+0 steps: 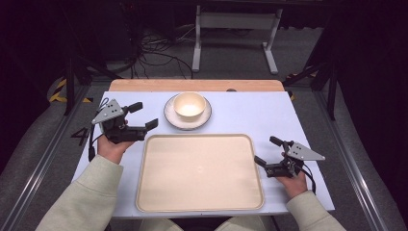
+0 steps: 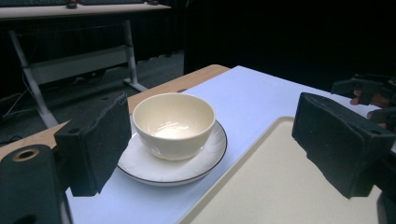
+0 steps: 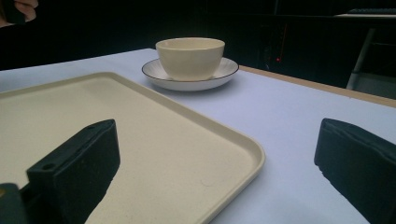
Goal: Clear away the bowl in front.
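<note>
Left tongs (image 1: 144, 114): black foam-padded jaws spread, nothing between. Just ahead: glossy cream ceramic bowl (image 2: 173, 123) on round white dark-rimmed saucer (image 2: 140, 164). Right tongs (image 1: 268, 150): spread, empty, straddling corner of matte beige rounded-rectangle tray (image 3: 140, 140) on pale blue worktop (image 1: 250, 113).

Bowl (image 1: 189, 104) sits in the saucer (image 1: 171, 117), at the far middle of the table (image 1: 250, 113). Tray (image 1: 199, 172) lies flat just in front of the saucer, near edge, close but not touching. Left gripper (image 1: 145, 115) is off the tray's far-left corner, beside the saucer; right gripper (image 1: 267, 150) is at the tray's right edge.
</note>
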A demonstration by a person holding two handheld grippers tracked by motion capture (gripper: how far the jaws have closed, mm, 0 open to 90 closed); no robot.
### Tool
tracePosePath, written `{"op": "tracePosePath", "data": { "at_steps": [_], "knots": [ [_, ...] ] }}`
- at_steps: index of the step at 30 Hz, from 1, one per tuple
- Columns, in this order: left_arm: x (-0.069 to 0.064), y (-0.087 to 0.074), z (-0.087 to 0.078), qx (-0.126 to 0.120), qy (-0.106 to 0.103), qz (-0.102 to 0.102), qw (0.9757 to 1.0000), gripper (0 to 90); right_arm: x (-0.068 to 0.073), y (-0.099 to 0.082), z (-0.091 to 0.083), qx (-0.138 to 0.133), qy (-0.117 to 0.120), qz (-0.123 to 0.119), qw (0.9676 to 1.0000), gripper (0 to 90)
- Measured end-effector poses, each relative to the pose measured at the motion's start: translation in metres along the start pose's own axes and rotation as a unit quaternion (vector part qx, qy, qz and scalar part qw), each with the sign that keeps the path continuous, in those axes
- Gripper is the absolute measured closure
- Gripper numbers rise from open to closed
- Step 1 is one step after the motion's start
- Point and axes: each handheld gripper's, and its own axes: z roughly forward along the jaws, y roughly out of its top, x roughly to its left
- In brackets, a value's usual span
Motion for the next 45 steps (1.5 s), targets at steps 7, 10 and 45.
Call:
{"op": "tracePosePath", "data": {
  "at_steps": [7, 10, 45],
  "knots": [
    [0.004, 0.008, 0.012, 0.001, -0.001, 0.0, 1.0, 12.7, 0.0, 0.0, 0.0, 0.0, 0.001, 0.0, 1.0, 0.4],
    [0.007, 0.009, 0.018, -0.001, 0.0, -0.01, 0.9999, 12.8, 0.0, 0.0, 0.0, 0.0, 0.001, 0.0, 1.0, 0.4],
    [0.037, 0.042, 0.077, -0.004, 0.03, 0.0, 0.9995, 11.5, 0.0, 0.0, -0.001, -0.003, -0.002, 0.005, 1.0, 0.3]
  ]
}}
